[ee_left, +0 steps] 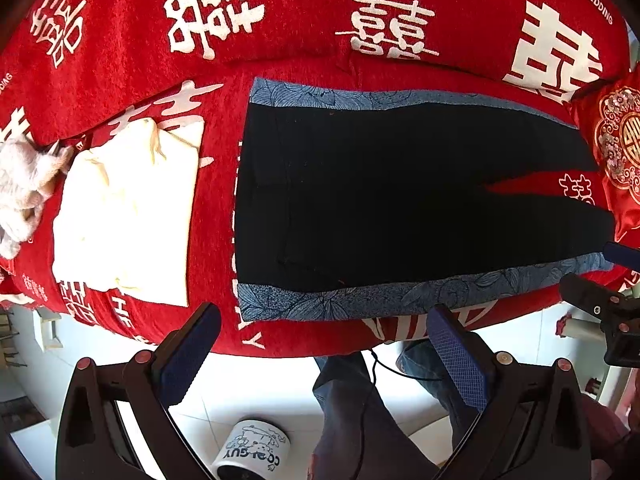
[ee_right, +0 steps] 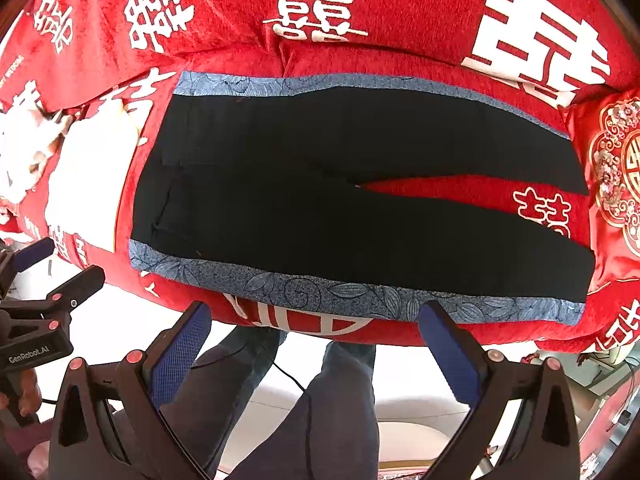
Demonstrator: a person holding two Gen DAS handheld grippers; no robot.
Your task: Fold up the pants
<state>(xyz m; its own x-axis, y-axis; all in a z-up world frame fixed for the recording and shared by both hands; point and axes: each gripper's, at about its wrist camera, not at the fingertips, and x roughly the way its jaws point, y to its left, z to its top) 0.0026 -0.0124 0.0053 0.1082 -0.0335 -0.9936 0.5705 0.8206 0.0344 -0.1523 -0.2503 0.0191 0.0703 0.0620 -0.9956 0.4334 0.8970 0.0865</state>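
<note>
The black pants (ee_right: 360,200) lie flat and unfolded on the red sofa cover (ee_right: 400,12), waistband toward the cream folded cloth (ee_left: 128,208), legs splayed toward the embroidered cushion (ee_right: 616,168); blue patterned side stripes run along both long edges. The left gripper (ee_left: 324,340) hangs off the near edge of the pants, spread wide and empty; the right gripper (ee_right: 316,332) does likewise, also spread and holding nothing. Folding looks not yet begun. Risks, as I judge them: a pinch at the near stripe may catch the plush cover too and drag it; lifting only one layer could leave the legs misaligned; the waistband end may sweep against the cream folded cloth beside it.
</note>
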